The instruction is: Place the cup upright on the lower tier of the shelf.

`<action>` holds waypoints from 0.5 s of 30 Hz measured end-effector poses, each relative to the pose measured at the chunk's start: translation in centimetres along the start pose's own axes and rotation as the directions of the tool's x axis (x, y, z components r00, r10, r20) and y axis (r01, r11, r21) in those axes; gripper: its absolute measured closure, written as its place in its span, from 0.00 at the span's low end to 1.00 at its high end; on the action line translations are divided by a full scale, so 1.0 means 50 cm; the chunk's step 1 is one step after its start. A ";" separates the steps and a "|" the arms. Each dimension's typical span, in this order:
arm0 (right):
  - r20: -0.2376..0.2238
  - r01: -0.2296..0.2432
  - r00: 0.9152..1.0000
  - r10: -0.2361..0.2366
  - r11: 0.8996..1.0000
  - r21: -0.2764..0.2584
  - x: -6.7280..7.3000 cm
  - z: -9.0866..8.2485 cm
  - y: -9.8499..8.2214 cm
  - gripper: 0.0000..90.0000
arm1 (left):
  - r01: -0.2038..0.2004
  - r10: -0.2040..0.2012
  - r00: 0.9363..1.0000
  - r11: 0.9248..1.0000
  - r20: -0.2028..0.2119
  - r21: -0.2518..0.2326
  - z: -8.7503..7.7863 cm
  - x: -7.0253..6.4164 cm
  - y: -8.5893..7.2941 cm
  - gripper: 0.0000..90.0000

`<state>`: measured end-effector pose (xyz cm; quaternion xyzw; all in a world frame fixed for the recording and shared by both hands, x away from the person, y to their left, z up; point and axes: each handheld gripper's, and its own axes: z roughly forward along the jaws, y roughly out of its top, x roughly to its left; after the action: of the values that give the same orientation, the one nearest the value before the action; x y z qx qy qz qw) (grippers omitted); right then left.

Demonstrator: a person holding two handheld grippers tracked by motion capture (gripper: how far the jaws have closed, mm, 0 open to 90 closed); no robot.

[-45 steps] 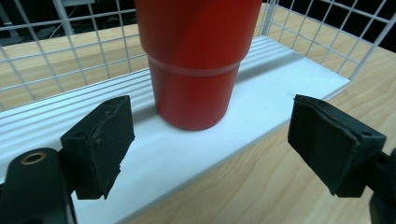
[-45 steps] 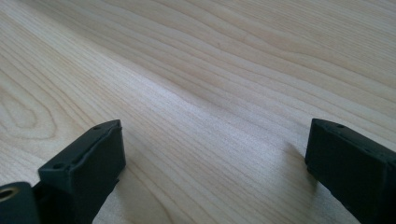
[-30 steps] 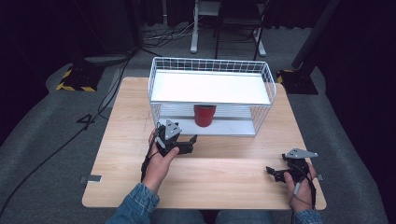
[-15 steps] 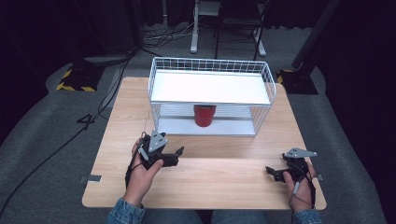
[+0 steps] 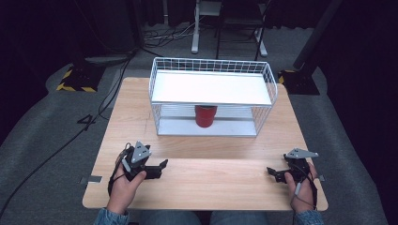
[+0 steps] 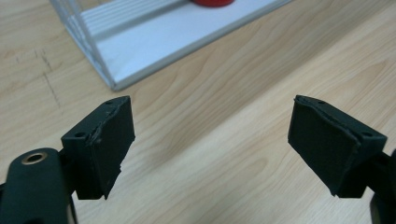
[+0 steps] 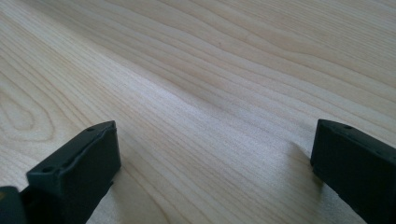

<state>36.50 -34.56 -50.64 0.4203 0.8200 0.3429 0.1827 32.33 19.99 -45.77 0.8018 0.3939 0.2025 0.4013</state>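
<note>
We take the red cup [image 5: 205, 116] as the thing to handle. It stands upright on the lower floor of the white wire rack [image 5: 213, 65], under the rack's white shelf board and about midway along the rack's open front. The left claw's own camera catches its base [image 6: 210, 2] just inside the rack's front edge.

We judge it to be a light plastic cup. It is probably stiff enough at the rim but thin in the wall, so a hard squeeze could dent it. Its smooth side may slip, and being empty it could tip at a nudge. We would take it across the middle of its body, one pad on each side, coming in level through the rack's front. The shelf board above leaves little room to come from the top.

The left claw [image 5: 162, 168] hangs over the table [image 5: 216, 183] in front of the rack's left corner, well short of the cup. Its pads stand spread wide apart in its own view [image 6: 210, 144], with only bare wood between them.

The right claw [image 5: 273, 173] rests low over the table, in front of the rack's right end and well apart from it. It is also spread wide [image 7: 215, 158] and holds nothing.
</note>
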 end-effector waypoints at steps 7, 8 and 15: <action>0.000 0.003 1.000 -0.003 1.000 -0.002 0.000 0.000 0.000 0.02 | 0.004 -0.006 1.000 0.996 0.022 0.084 0.006 0.022 -0.035 0.17; -0.001 0.004 1.000 -0.004 1.000 -0.001 0.000 0.000 0.000 0.02 | 0.000 -0.002 1.000 0.996 0.020 0.092 0.008 0.024 -0.040 0.17; -0.001 0.003 1.000 -0.003 1.000 -0.002 0.000 0.000 0.000 0.02 | 0.014 -0.017 1.000 0.988 0.018 0.156 0.016 0.039 -0.072 0.17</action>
<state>36.49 -34.55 -50.65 0.4187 0.8204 0.3436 0.1832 32.34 22.47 -49.12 0.8295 0.4109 0.1603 0.3425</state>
